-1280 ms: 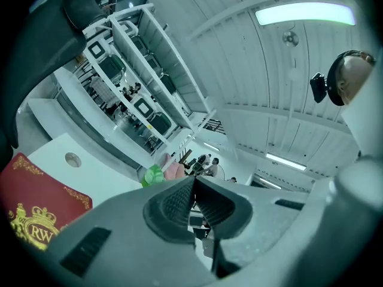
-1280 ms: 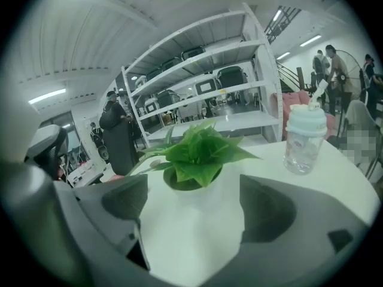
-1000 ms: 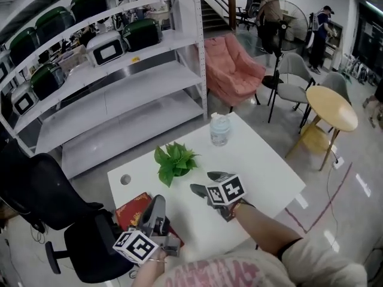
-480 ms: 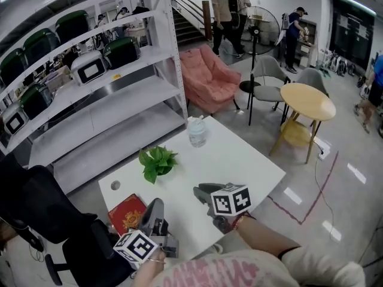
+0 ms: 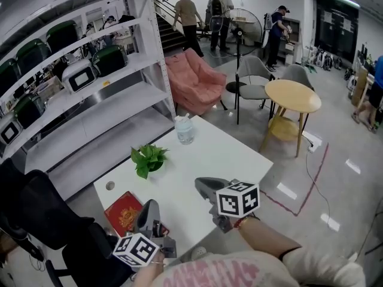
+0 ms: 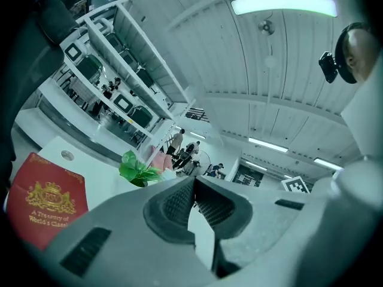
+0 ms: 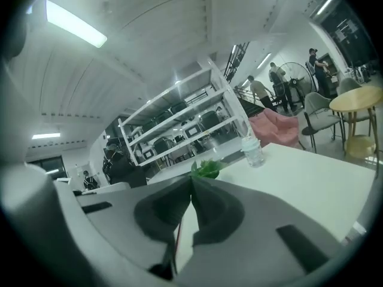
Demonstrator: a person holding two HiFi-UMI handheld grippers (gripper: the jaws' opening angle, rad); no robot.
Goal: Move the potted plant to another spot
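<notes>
right gripper (image 5: pixel 200 185): jaws pressed together with nothing between them; they have just been closing. It hangs above the near right part of the table (image 5: pixel 230 157), pointing roughly level across the top.

left gripper (image 5: pixel 149 204): jaws also tip to tip, pinching nothing. It is held at the near left edge of the table, just beside the red book (image 5: pixel 124 214).

potted plant (image 5: pixel 147 159): stands on the far left part of the table, upright, its leaves spread wide. The pot under them cannot be made out from above.

direction from the right gripper: ahead and off to its left, across bare tabletop. In the right gripper view the leaves (image 7: pixel 206 169) show just over the closed tips.

direction from the left gripper: nearly straight ahead, past the book. In the left gripper view the leaves (image 6: pixel 136 169) sit a little left of the tips.

nearer hand: the left, by my reckoning, though neither gripper is close and both are apart from the plant.

neighbour: a water bottle (image 5: pixel 184 130) stands beyond the plant to the right, well apart from it.

what the approach needs: I'd say whichever gripper goes in must first spread its jaws, then come in low under the leaves to take the pot at its sides.
</notes>
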